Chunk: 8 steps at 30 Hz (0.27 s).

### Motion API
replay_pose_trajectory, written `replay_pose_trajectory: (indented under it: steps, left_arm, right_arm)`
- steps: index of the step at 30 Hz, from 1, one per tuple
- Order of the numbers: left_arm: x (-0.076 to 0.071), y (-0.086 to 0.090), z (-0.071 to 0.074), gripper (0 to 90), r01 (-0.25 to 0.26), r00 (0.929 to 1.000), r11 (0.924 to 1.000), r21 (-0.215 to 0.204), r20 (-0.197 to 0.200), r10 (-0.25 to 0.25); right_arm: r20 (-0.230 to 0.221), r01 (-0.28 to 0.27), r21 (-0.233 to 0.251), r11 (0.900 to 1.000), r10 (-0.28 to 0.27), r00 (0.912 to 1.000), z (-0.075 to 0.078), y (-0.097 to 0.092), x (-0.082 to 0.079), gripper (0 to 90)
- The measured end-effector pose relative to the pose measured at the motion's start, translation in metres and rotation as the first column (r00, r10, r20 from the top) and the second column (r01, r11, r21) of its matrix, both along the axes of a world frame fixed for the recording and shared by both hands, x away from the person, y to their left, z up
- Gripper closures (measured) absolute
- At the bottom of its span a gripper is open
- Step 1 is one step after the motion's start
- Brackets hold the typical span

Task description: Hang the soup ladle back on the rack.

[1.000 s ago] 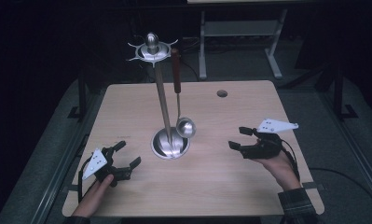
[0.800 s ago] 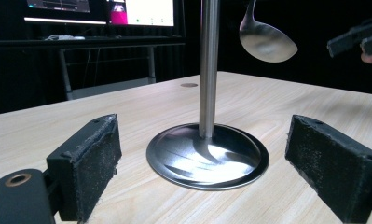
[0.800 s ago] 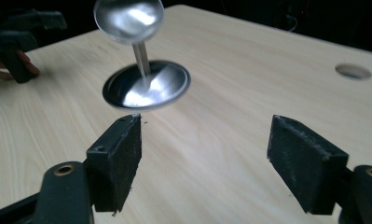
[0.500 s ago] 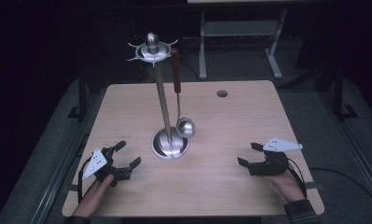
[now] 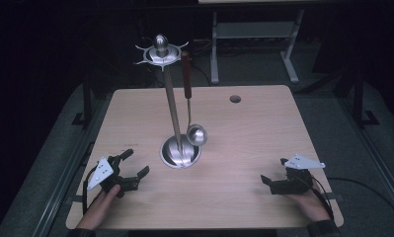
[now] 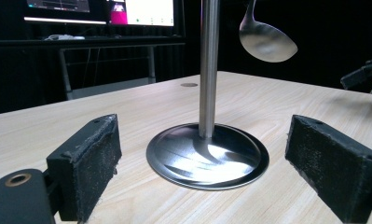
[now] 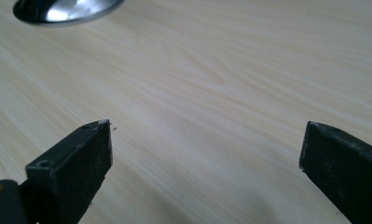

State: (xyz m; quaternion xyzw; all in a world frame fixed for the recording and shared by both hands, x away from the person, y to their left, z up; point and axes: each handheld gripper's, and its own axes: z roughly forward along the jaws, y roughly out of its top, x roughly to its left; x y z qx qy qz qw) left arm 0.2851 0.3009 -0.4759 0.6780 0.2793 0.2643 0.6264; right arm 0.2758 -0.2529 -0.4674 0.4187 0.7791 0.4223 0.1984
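Ladle [image 5: 196, 134], shiny steel bowl, brown handle, hangs upright.

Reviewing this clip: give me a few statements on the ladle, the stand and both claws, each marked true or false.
1. The ladle hangs from the stand. True.
2. The right claw grips the ladle's handle. False: it is near the table edge, jaws apart with nothing between them, and they have just been opening.
3. The left claw is open. True.
4. The stand lies tipped over. False: it stands upright on its round base.
5. The ladle's bowl rests on the table. False: it hangs above the base.
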Motion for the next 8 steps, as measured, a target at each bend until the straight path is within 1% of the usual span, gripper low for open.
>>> replay_pose_trajectory:
  steps: [3, 5, 8]
  left_arm:
    - [0.0, -0.0001, 0.0, 9.7, 0.0, 1.0, 1.0, 0.0, 0.001, 0.0]
    - [0.0004, 0.0002, 0.0, 9.7, 0.0, 1.0, 1.0, 0.001, 0.003, 0.0]
    - [0.0004, 0.0001, 0.0001, 9.7, 0.0, 1.0, 1.0, 0.004, 0.002, 0.0]
  right_arm:
    - [-0.028, 0.002, -0.018, 0.9998, -0.002, 0.9996, -0.0055, -0.0034, -0.0014, 1.6]
    - [-0.034, 0.003, -0.018, 0.9998, -0.004, 0.9994, -0.0075, -0.0049, -0.002, 1.6]
    - [-0.027, 0.006, -0.014, 0.9999, -0.007, 0.9996, -0.0075, -0.0067, -0.0021, 1.6]
